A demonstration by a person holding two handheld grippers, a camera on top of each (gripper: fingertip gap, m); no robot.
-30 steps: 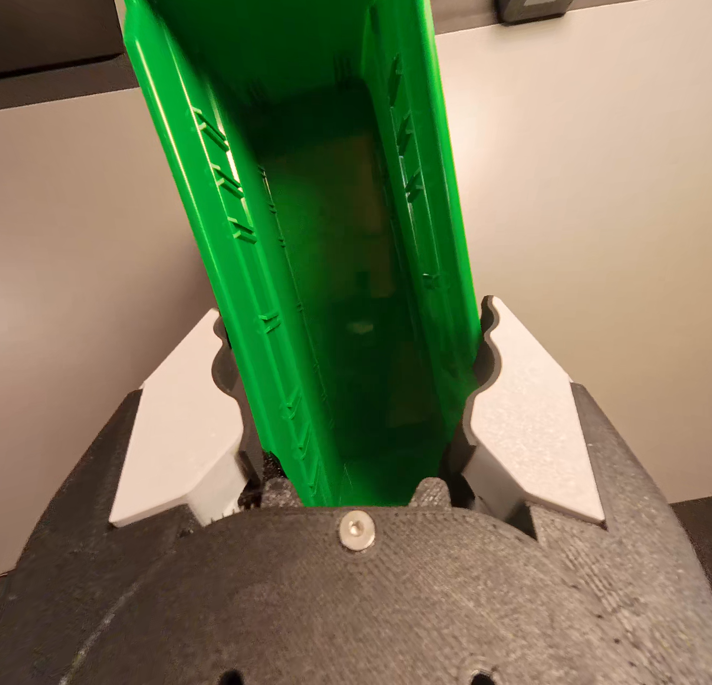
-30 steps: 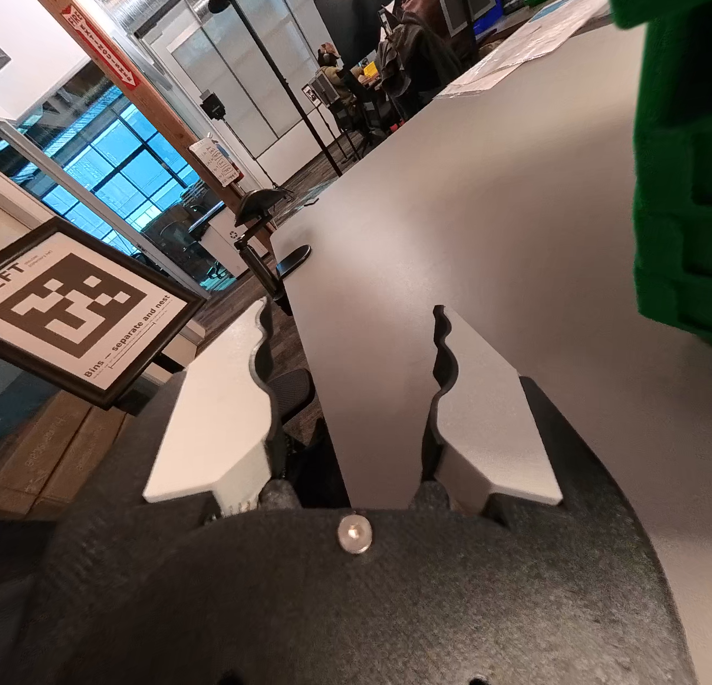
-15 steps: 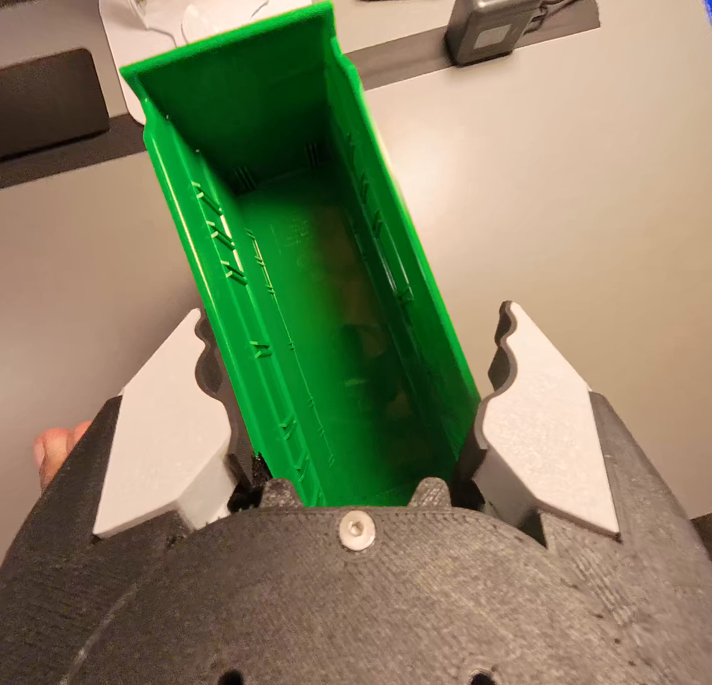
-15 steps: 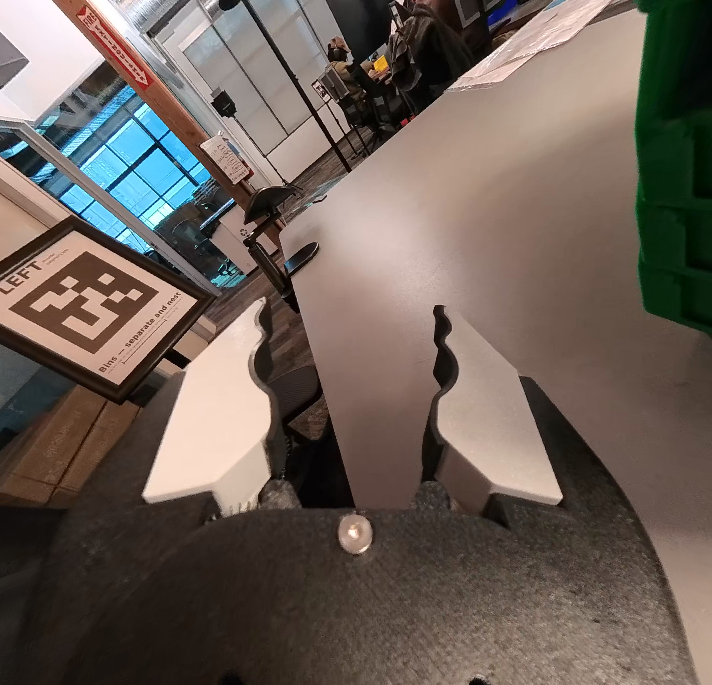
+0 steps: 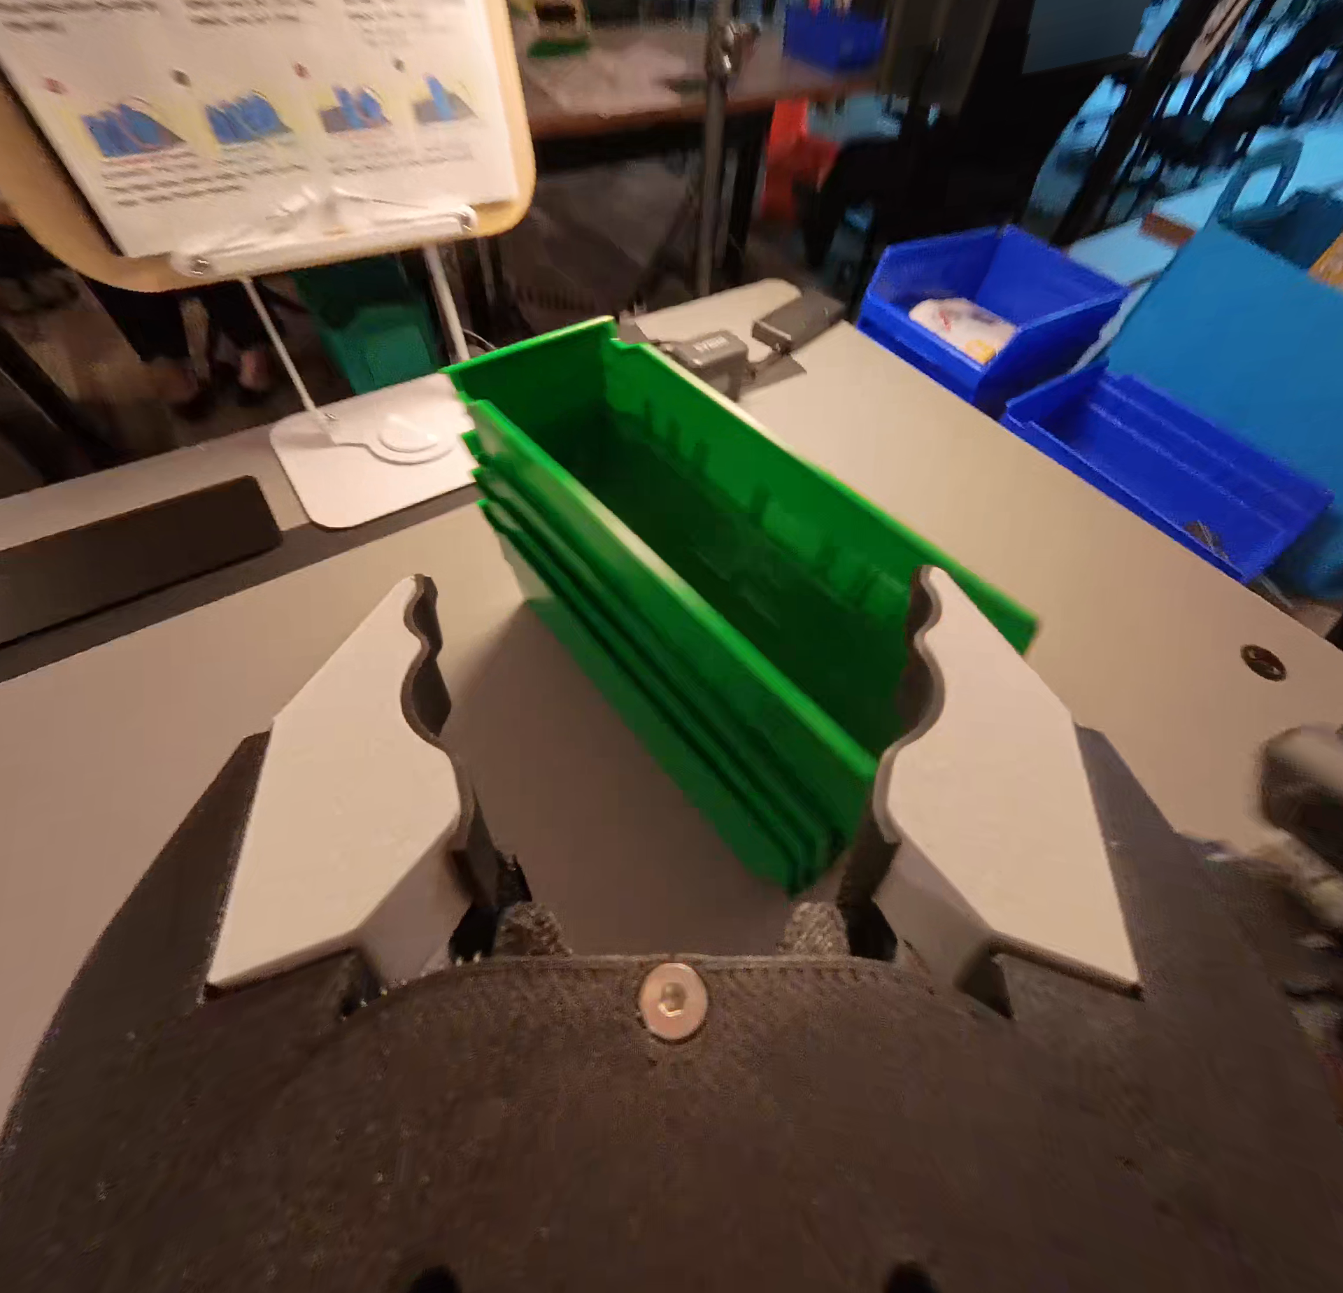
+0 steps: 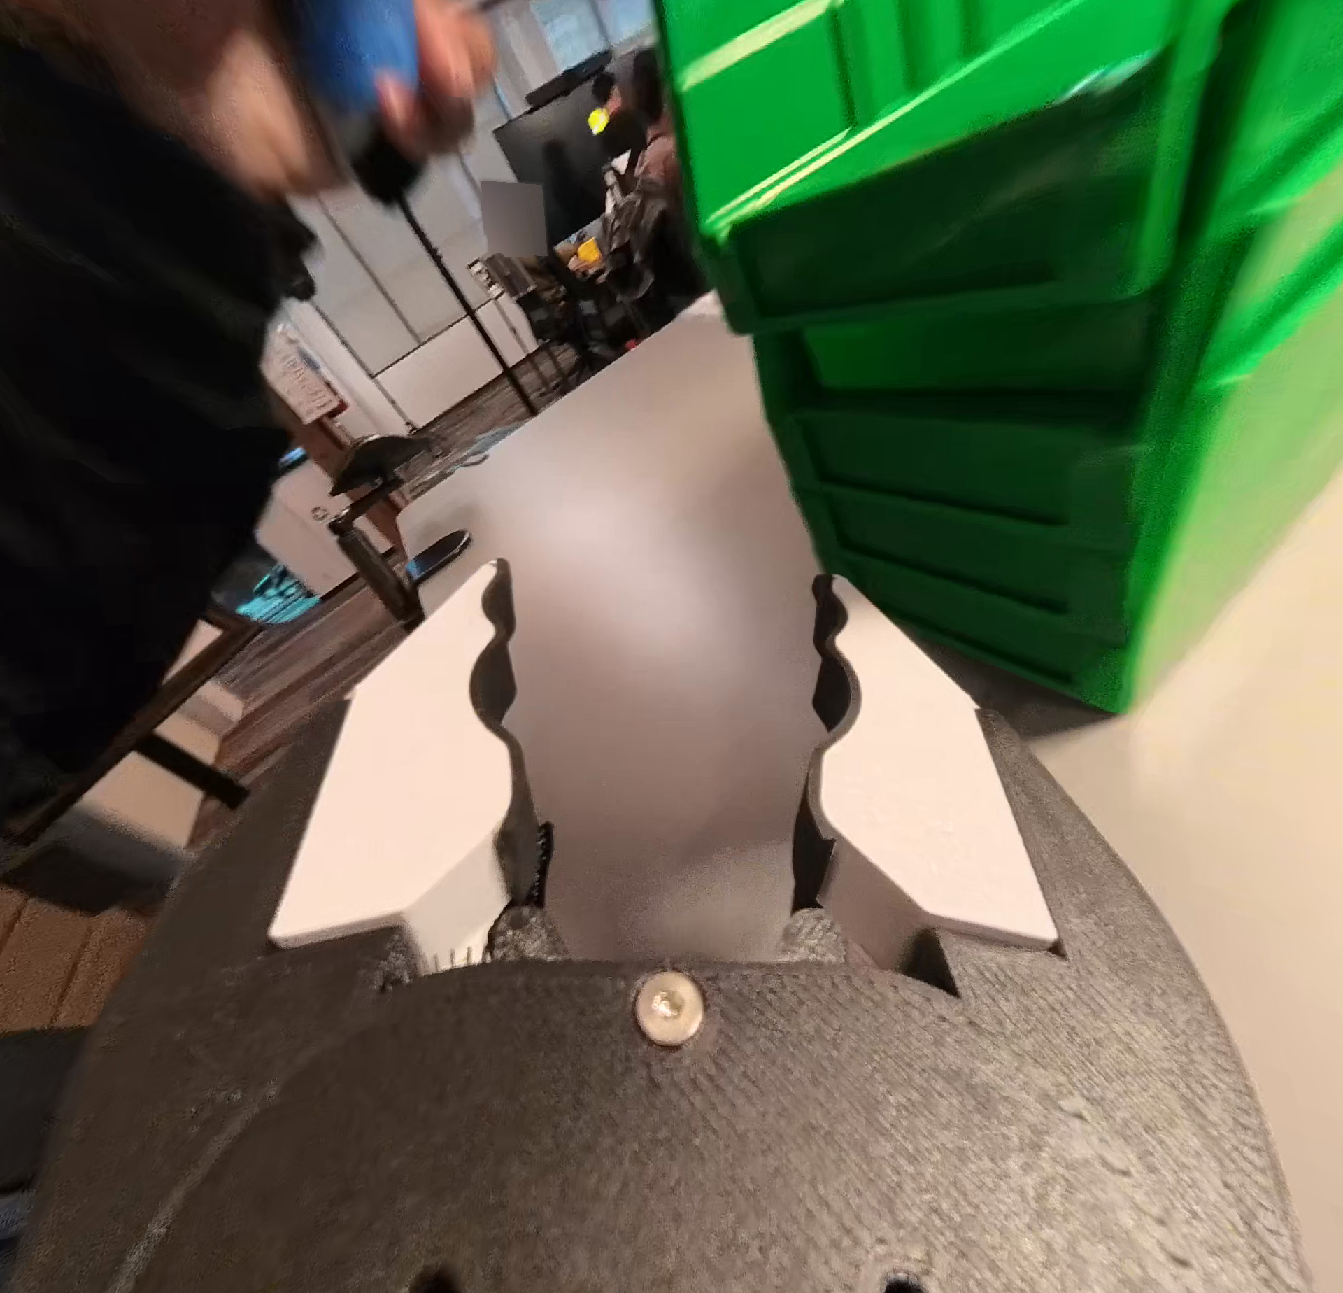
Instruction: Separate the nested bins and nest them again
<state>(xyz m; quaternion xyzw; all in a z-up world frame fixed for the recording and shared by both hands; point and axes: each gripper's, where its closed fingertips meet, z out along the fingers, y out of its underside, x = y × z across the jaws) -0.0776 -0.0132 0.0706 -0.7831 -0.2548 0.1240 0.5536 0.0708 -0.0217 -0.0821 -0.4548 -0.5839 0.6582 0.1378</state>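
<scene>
Stack of green bins (image 5: 698, 589) is seen standing on the grey counter (image 5: 981, 502), nested one inside another; several stepped rims are visible down the long side in the left wrist view and at the end face (image 6: 1017, 400) in the right wrist view. Exact count cannot be told because of motion blur.

Left tool (image 5: 672, 589): jaws spread wide, nothing gripped. Its right finger (image 5: 974, 735) overlaps the near end of the stack in the picture; whether it touches cannot be told. Its left finger (image 5: 363, 735) is well clear, with bare counter between it and the bins.

Right tool (image 6: 658, 582): jaws apart, only bare counter between them. The stack stands just beside its right finger, not in the grasp.

Handling, judged:
- Thin moulded plastic, so likely light and fairly stiff, though long walls may flex if squeezed mid-span.
- Glossy surface, so it is probably slippery; grip should be placed on a rim or lip, not on a flat wall.
- Nested fit may bind; lower bins would likely need pinning while the top one is lifted straight up.
- Best hold: top bin's rim near an end, where corners stiffen it. Second tool on the lower rims at the end face.

Look: bright green, long and narrow, open top, ribbed slots along inner walls, raised back wall at the far end. Blue bins (image 5: 1017, 313) are seen at the far right of the counter, apart from the stack.
</scene>
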